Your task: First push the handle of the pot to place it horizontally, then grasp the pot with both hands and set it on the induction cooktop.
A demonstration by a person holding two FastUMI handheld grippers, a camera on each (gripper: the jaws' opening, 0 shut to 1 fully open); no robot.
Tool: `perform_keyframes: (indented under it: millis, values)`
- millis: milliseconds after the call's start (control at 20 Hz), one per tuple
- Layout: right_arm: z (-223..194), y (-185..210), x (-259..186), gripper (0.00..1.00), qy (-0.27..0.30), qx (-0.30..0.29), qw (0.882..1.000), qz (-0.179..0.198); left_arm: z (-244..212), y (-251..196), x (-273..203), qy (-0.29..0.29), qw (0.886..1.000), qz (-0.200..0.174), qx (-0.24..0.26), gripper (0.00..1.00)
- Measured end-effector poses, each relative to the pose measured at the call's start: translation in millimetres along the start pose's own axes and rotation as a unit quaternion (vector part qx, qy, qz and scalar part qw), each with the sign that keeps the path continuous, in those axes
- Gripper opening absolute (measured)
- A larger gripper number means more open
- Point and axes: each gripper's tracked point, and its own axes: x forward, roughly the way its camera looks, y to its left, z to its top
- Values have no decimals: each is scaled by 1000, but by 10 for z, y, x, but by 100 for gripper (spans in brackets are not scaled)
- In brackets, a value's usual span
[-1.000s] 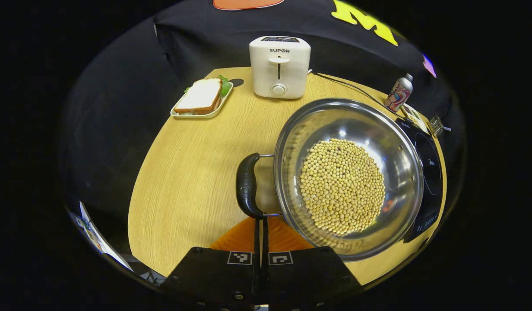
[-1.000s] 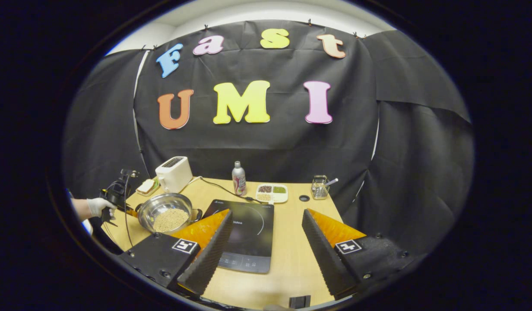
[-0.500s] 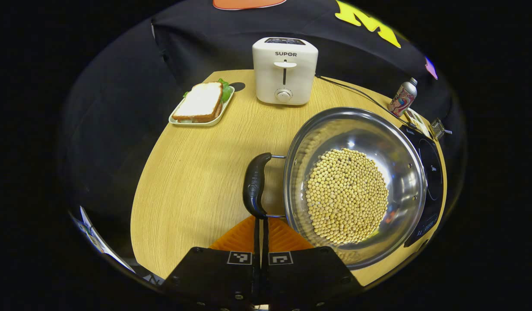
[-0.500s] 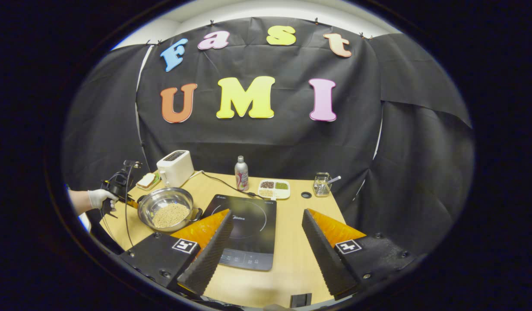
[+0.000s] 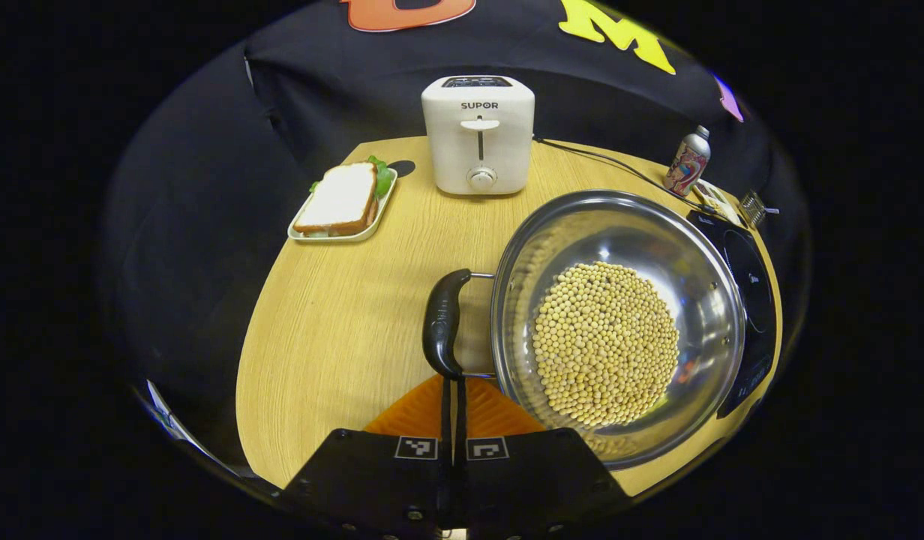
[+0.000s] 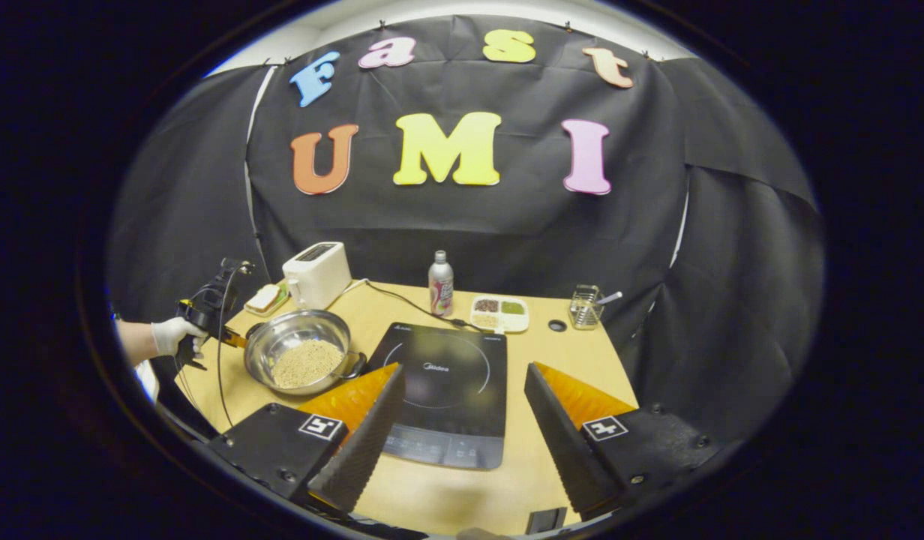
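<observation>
Since a second ago, the right gripper (image 6: 462, 420) is drawing nearer the induction cooktop (image 6: 447, 390), which is now looming larger between its jaws, while the pot (image 5: 619, 322) is barely shifting in the left gripper view. The left gripper (image 5: 454, 405) is keeping its jaws closed, their tips sitting just below the pot's black handle (image 5: 442, 322), touching or nearly so. The right jaws are standing wide open, gripping nothing, above the cooktop's front edge. The pot, holding soybeans (image 5: 604, 341), is resting on the worktop (image 5: 334, 330) just left of the cooktop. Behind the pot are standing a toaster (image 5: 478, 133) and a sandwich tray (image 5: 342, 202).
</observation>
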Motion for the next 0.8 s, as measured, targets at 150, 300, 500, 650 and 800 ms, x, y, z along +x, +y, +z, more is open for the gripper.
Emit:
perform_keyframes:
  millis: [150,300,500,650,800]
  values:
    - [-21,281,225,100,13,-3,1000,26,-14,10,-93,-27,1000,-1,1,1]
    - [-45,589,461,100,28,-9,998,57,-16,129,-168,-41,999,9,13,43]
    - [-130,966,710,100,47,-28,995,86,59,223,-324,-71,997,21,10,84]
    - [-203,1209,910,100,60,-37,993,98,59,141,-410,-79,997,9,12,97]
    - [-293,1435,1088,100,78,-32,990,111,135,11,-426,-93,995,-2,17,96]
